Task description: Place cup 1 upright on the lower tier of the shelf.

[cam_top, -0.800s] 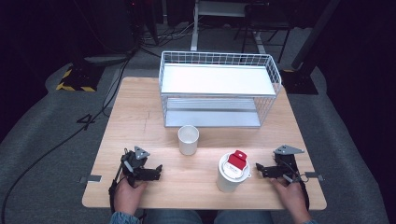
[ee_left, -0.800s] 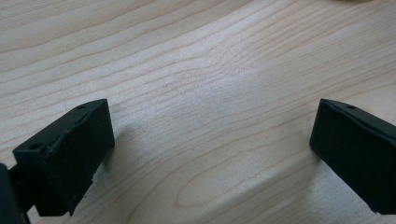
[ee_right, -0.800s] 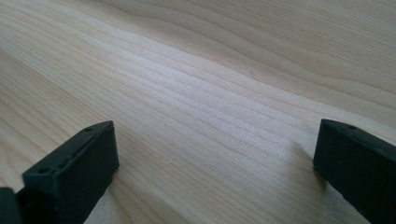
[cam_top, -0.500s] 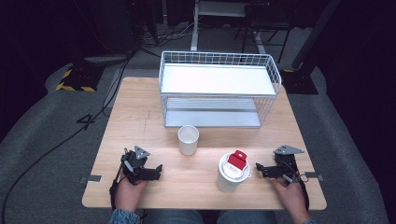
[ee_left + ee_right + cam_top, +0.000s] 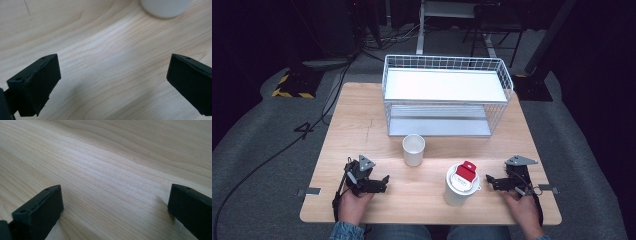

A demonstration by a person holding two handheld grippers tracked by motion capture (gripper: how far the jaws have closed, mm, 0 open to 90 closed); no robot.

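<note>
Both tools rest low at the bottom of the high view, one at each near corner of the tabletop (image 5: 362, 125), a starting posture rather than a working one. The left tool (image 5: 379, 181) sits at lower left with its jaws spread wide and nothing between them; its own view shows bare wood between the black jaws and the base of the cup (image 5: 165, 7) at the upper edge. The right tool (image 5: 492, 181) sits at lower right, jaws likewise wide apart and empty, pointing toward the frame's centre. Just beside it, lower centre, stands the tub (image 5: 459, 186), upright, white, with a red-and-white lid on top; it lies nearest the right tool and looks the likely first pick. Farther up, at centre, the cup (image 5: 413, 149) stands open-mouthed and apart from the tub. Beyond both, the wire rack (image 5: 447, 97) occupies the upper middle, its two shelves bare, in my judgement the intended destination.
</note>
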